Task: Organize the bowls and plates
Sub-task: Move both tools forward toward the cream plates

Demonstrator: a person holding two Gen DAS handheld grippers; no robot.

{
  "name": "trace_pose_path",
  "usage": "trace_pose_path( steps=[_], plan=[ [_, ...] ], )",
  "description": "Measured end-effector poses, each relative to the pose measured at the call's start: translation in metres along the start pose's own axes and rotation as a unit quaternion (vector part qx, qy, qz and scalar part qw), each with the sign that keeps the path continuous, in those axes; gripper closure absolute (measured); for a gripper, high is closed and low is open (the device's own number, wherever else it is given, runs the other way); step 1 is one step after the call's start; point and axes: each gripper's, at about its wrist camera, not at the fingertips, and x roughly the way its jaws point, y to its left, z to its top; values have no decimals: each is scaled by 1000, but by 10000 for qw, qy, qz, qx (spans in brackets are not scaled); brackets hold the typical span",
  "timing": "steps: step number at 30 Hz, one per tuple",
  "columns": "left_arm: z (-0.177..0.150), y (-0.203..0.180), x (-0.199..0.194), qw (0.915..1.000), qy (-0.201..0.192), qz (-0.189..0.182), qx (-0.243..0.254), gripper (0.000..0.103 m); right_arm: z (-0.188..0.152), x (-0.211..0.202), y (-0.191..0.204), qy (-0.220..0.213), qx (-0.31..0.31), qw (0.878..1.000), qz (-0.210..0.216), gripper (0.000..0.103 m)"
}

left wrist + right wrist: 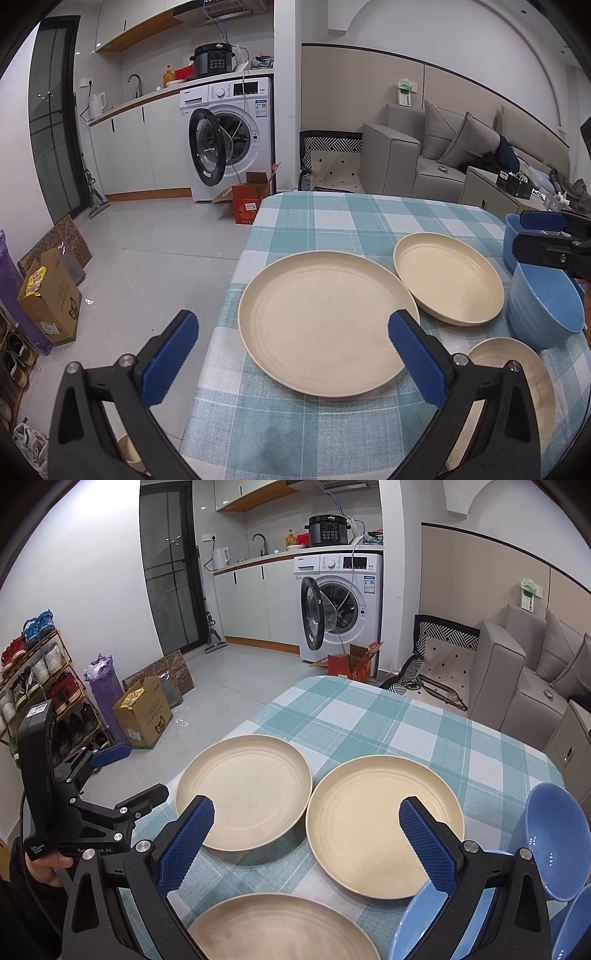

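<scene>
Both tools, left tool (293, 345) and right tool (306, 834), hover spread and empty over the tabletop (369, 716), where three plates (243, 790) lie separate and seemingly three bowls (557, 838) cluster at the right edge, so stacking looks unstarted.

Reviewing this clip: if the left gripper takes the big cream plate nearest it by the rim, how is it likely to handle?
The big cream plate looks rigid, so it should lift without sagging. Its matte, thin-walled look suggests light plastic or fibre, unlikely to shatter. The low rim gives the fingers little to bite, so it may slide on the checked tablecloth first.
</scene>
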Motion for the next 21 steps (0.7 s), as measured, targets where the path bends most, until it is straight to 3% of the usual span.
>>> trace_pose_path(
  steps=[21],
  plan=[
    [0,19,33,9997,223,-17,-102,0,21,58,0,326,70,9994,-3,1]
  ],
)
